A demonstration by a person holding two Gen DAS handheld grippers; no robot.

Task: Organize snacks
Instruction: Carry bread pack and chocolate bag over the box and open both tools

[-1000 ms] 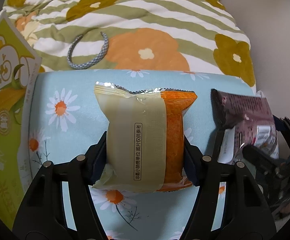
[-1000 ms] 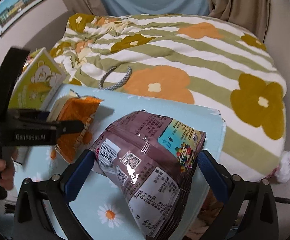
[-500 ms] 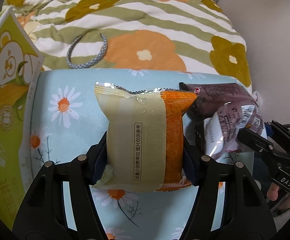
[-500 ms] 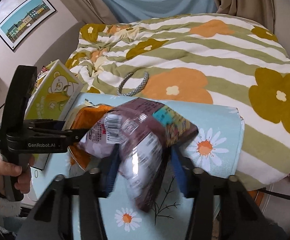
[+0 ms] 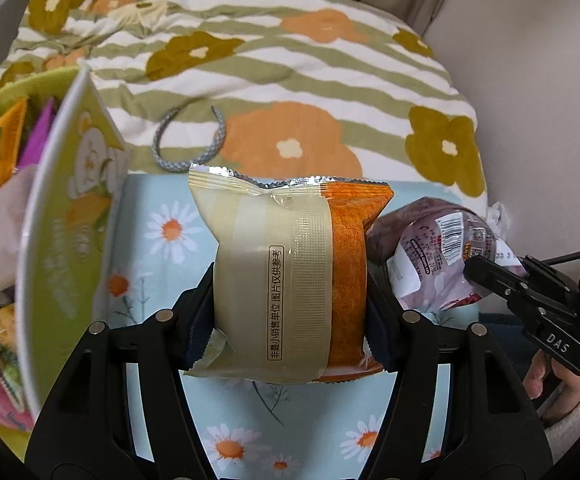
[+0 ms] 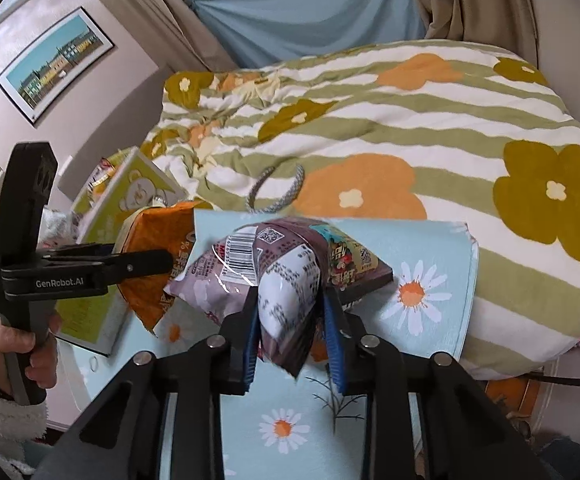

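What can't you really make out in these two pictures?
- Orange packet, left wrist view: its front faces away; the right wrist view shows only part of it, behind the left gripper.
- Purple packet, right wrist view: its print is crumpled between the right gripper pads; brand unreadable.
- Snacks in the green box, left wrist view: cut off by the frame edge and the box wall.
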